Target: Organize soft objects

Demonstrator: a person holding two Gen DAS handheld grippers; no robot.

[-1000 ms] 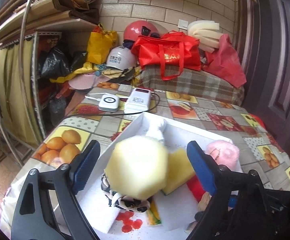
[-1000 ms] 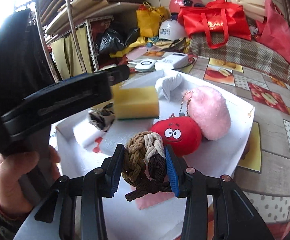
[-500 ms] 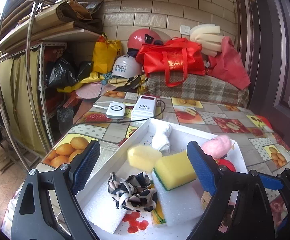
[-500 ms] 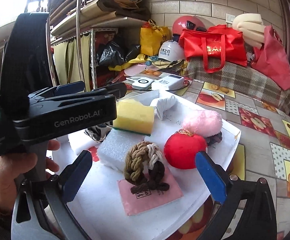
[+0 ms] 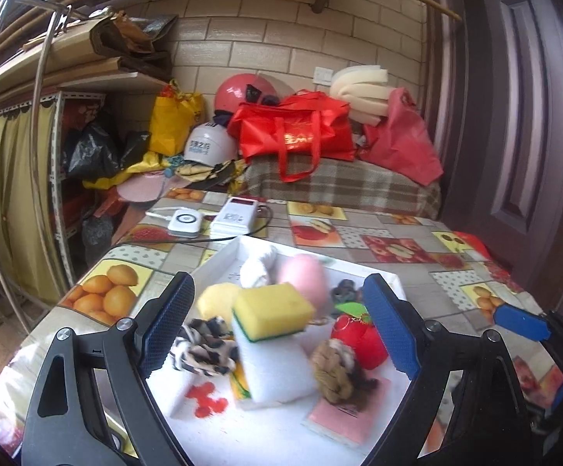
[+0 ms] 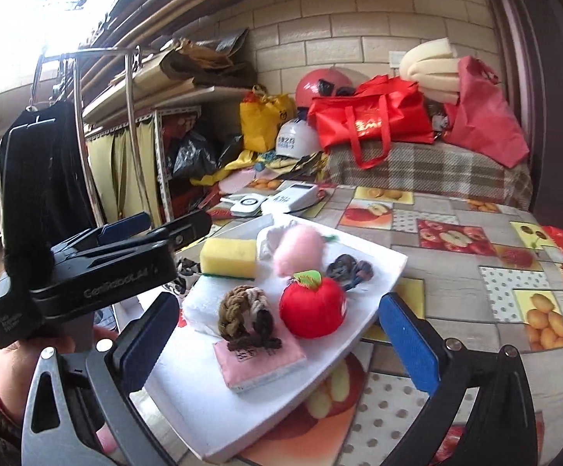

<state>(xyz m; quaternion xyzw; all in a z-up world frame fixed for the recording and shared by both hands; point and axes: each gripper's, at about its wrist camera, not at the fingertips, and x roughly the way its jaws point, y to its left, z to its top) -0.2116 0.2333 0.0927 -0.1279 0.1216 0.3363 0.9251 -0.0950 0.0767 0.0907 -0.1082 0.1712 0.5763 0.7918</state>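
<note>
A white foam tray (image 6: 378, 272) on the fruit-print table holds soft things: a yellow sponge (image 6: 227, 257) on a white foam block (image 5: 277, 369), a braided brown rope knot (image 6: 244, 310) on a pink pad (image 6: 260, 361), a red plush apple (image 6: 312, 308), a pink pompom (image 6: 297, 246), a white cloth roll (image 5: 260, 270), a zebra-print scrunchie (image 5: 203, 349), a pale yellow ball (image 5: 217, 299) and a dark scrunchie (image 6: 349, 268). My left gripper (image 5: 277, 334) is open and empty above the tray's near side. My right gripper (image 6: 277, 345) is open and empty, above the tray's near right edge.
Two white devices (image 5: 211, 219) with a cable lie on the table behind the tray. Behind them are a plaid-covered bench with red bags (image 5: 297, 132), helmets and a yellow bag. A metal rack (image 5: 21, 178) stands at the left. A dark door (image 5: 533, 116) is at the right.
The left gripper let go of the pale yellow ball, which now lies in the tray. The right gripper opened off the rope knot. Both grippers have drawn back from the tray.
</note>
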